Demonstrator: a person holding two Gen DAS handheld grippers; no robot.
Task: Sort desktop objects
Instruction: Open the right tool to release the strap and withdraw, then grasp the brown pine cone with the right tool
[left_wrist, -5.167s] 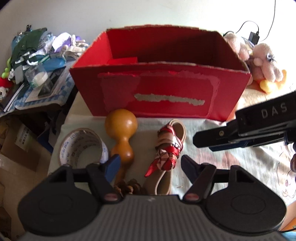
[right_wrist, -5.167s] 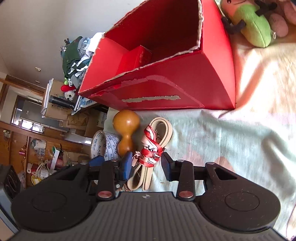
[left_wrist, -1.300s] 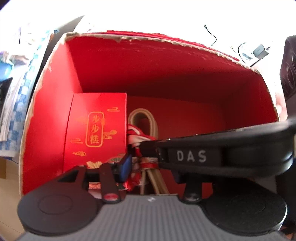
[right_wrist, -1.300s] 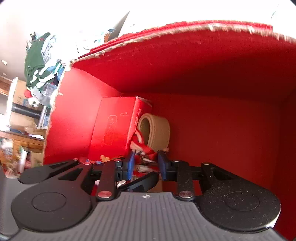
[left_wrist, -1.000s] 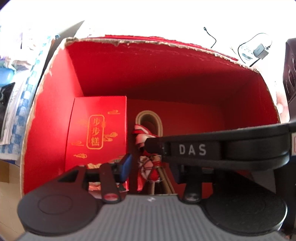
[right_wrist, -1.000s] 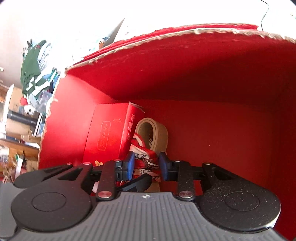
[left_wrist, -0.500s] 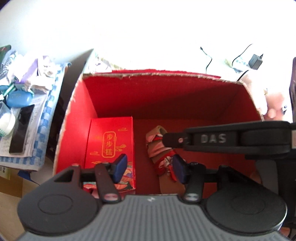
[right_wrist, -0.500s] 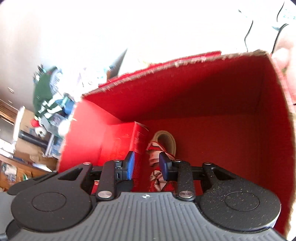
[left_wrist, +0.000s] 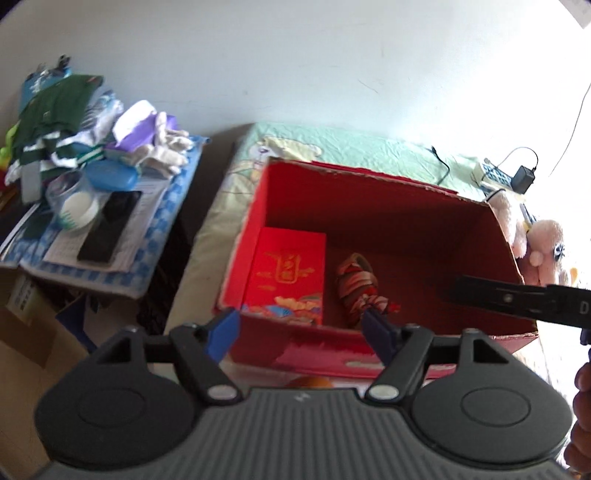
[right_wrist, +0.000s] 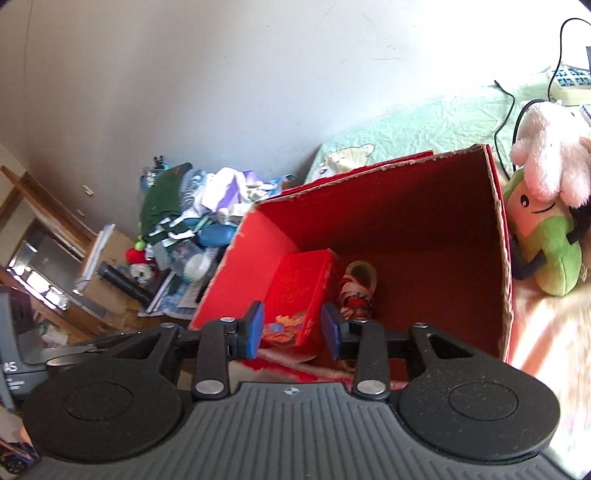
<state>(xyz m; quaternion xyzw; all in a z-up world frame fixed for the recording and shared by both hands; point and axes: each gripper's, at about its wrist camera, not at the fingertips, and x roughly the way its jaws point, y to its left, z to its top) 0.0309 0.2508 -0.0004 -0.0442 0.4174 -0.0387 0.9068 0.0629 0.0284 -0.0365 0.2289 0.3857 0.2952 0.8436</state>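
My left gripper (left_wrist: 301, 330) and right gripper (right_wrist: 291, 330) both hang spread and empty above the red box (left_wrist: 388, 206). The sandal (left_wrist: 360, 291) lies on its floor, just at 3 o'clock of the red packet (left_wrist: 288, 271), so that drop looks done. Next I should pull back toward 6 o'clock for the orange gourd (left_wrist: 309, 382) peeking below the box. A pale green cloth (right_wrist: 436, 129) covers the surface; plush toys (right_wrist: 546, 206) sit at 3 o'clock of the box.

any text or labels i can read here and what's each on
"D": cut off at the frame edge, on the black arm of the right gripper in the left wrist view.
"AS": on the black left gripper's body.
Gold characters on the small red gift box: too blurred to read.
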